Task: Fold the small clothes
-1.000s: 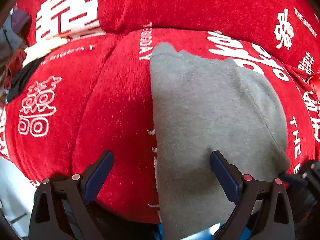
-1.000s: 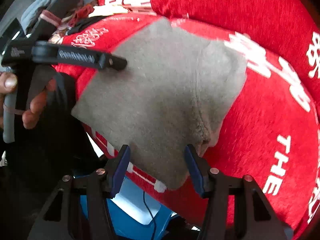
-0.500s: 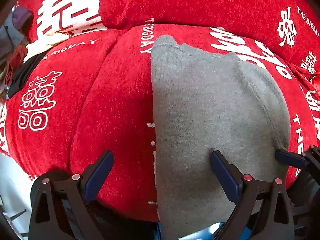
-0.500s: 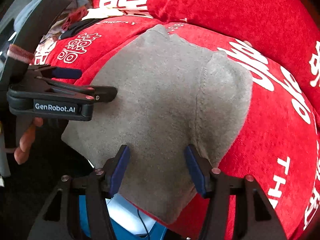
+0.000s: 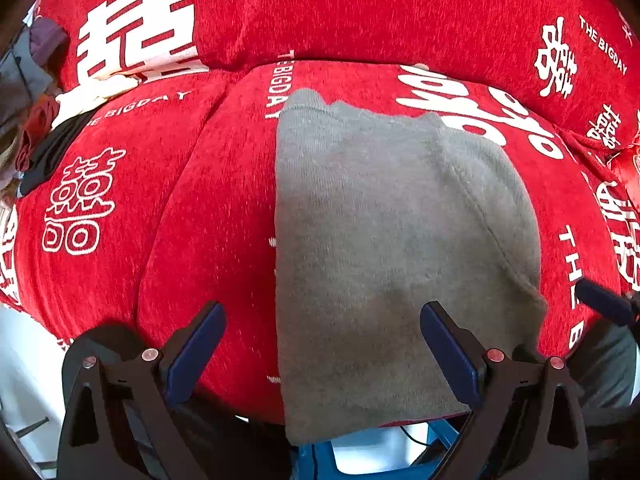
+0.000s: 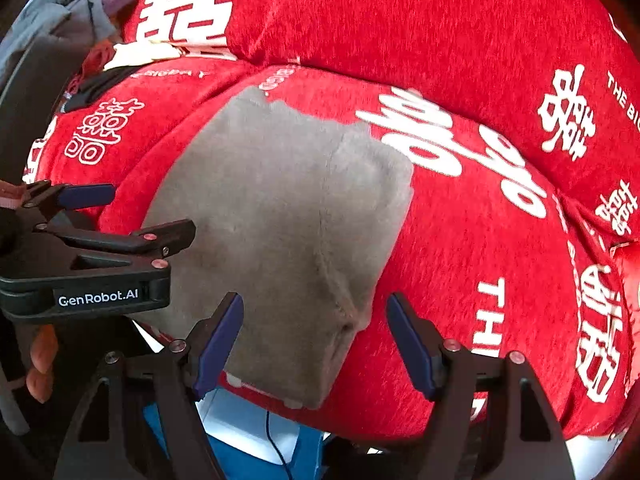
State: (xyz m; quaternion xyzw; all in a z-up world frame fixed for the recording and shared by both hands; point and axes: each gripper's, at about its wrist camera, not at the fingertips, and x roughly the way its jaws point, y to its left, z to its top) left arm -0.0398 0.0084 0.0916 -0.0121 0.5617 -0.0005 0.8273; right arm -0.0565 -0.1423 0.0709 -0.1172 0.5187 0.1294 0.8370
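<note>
Over red sofa cushion with white lettering, folded grey fleece garment lying flat, near edge overhanging; left gripper spread wide, right gripper just widened, both empty.

- "GenRobot.AI" stands in white letters on the black plastic body of the left hand-held gripper, at the left edge of the right wrist view.
- "THE BIGDAY" stands in white capitals on the red plush sofa cover with white print, at the upper right of the back cushion; "BIGDAY" also runs along the seat cushion's rear edge.
- "HAPP", cut off, stands at the cover's upper left corner.
- Large white double-happiness characters are printed across the same cover.
</note>
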